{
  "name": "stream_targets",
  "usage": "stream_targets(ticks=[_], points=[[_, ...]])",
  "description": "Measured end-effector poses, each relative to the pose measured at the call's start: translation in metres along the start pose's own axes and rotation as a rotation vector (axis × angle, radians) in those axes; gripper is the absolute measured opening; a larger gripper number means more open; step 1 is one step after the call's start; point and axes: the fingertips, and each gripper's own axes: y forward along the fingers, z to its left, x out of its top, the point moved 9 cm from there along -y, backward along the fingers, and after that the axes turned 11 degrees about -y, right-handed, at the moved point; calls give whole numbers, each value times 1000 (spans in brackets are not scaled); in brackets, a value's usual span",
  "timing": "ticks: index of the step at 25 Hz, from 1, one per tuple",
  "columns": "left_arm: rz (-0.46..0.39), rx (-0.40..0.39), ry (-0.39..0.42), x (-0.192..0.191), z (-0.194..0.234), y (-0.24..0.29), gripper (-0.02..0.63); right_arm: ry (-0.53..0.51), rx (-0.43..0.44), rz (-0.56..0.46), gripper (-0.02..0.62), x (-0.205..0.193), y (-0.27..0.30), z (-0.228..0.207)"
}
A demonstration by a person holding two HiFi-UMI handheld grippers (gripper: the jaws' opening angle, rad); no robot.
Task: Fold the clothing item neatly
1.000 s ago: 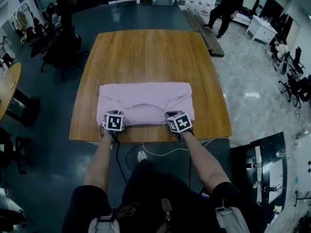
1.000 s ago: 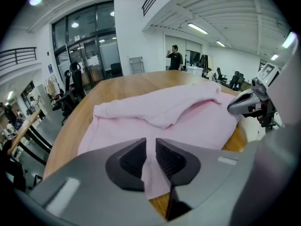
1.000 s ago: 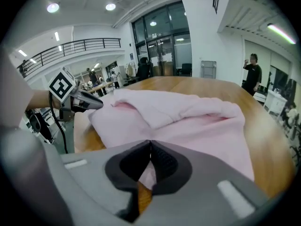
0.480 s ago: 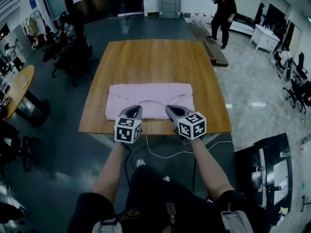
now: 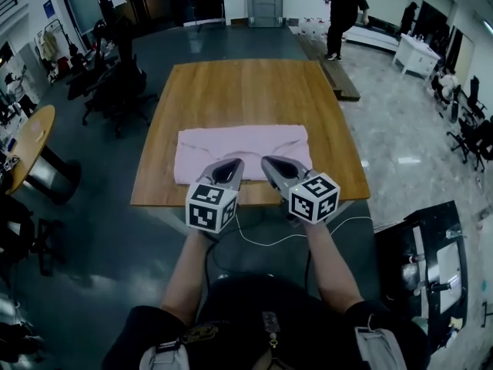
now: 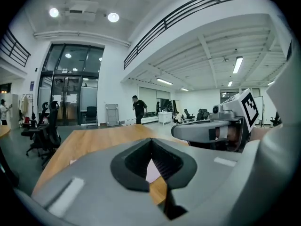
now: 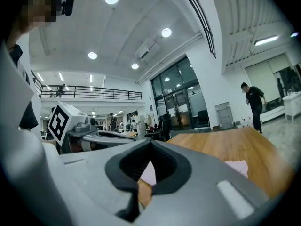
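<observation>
A pink garment [image 5: 243, 146] lies folded into a wide rectangle on the wooden table [image 5: 246, 91], close to its near edge. Both grippers hang in the air above that near edge, off the cloth, with their tips turned toward each other. My left gripper [image 5: 233, 163] is shut with nothing in it; in its own view the jaws [image 6: 151, 139] meet, and a bit of pink cloth and wood shows below them. My right gripper [image 5: 266, 161] is likewise shut and holds nothing [image 7: 150, 142]. A corner of the garment [image 7: 237, 166] shows to its right.
A white cable [image 5: 262, 241] runs across the floor below the table's near edge. Office chairs [image 5: 115, 83] and a round table [image 5: 27, 141] stand at the left. A bench [image 5: 331, 68] lies beyond the far right corner, and a person [image 5: 343, 6] walks at the back.
Both grippers have lifted off the garment's near edge and drawn back toward me. The garment stays folded on the table. The person at the back has walked left.
</observation>
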Motion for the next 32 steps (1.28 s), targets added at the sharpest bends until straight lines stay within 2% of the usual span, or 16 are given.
stream_targets(ticks=[7, 14, 32], points=[[-34, -43, 0, 12, 8, -17, 8, -34, -19, -34, 2, 19, 6, 22], [-28, -81, 21, 19, 16, -27, 8, -28, -37, -43, 2, 25, 14, 40], [-7, -106, 24, 18, 38, -40, 8, -30, -40, -40, 2, 29, 39, 58]])
